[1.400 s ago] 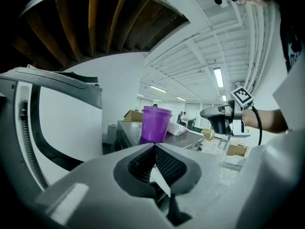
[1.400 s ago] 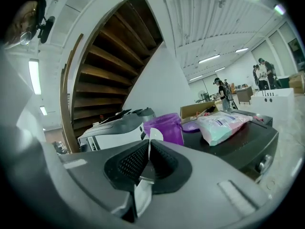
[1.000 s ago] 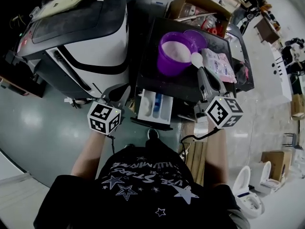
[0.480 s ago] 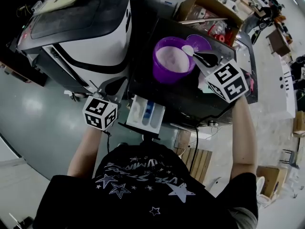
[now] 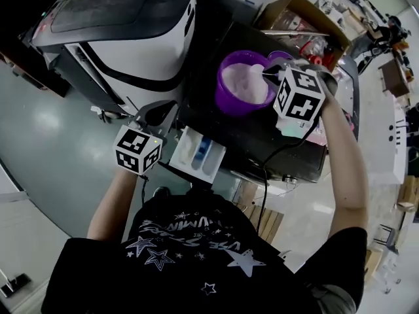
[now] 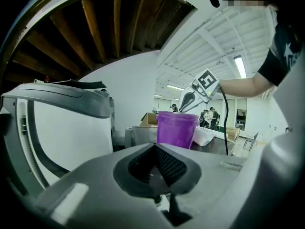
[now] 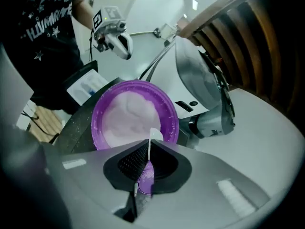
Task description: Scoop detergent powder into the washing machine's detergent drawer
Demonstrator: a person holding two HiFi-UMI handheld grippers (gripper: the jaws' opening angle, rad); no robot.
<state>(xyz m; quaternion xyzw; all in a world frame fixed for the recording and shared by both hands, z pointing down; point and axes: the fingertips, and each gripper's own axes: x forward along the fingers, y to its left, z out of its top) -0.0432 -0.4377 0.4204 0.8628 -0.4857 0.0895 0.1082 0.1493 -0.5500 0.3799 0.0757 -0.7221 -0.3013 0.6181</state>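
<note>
Because the camera looks steeply down, the person's black star-printed shirt point(image 5: 190, 254) fills the near edge. Just beyond it, the left gripper point(image 5: 159, 112) hangs beside the open white detergent drawer point(image 5: 196, 150), which juts out from the front of the dark-topped washing machine point(image 5: 262, 139). Its jaws are pressed together with nothing between them.

Further back, a round purple plastic tub point(image 5: 229, 100) of pale detergent powder point(image 5: 247, 80) stands on the machine's top. The right gripper point(image 5: 268, 77) reaches over the tub's rim. Its jaws pinch the thin handle of a white plastic scoop point(image 7: 150, 144), which points down towards the powder. Whether the scoop's bowl is filled cannot be made out. Behind the tub sits an open cardboard box point(image 5: 294, 15).

The step in hand looks like loading the scoop from the tub. The next move would call for lifting it level, carrying it down to the drawer well apart from the tub, and tipping it into a compartment without spilling.
</note>
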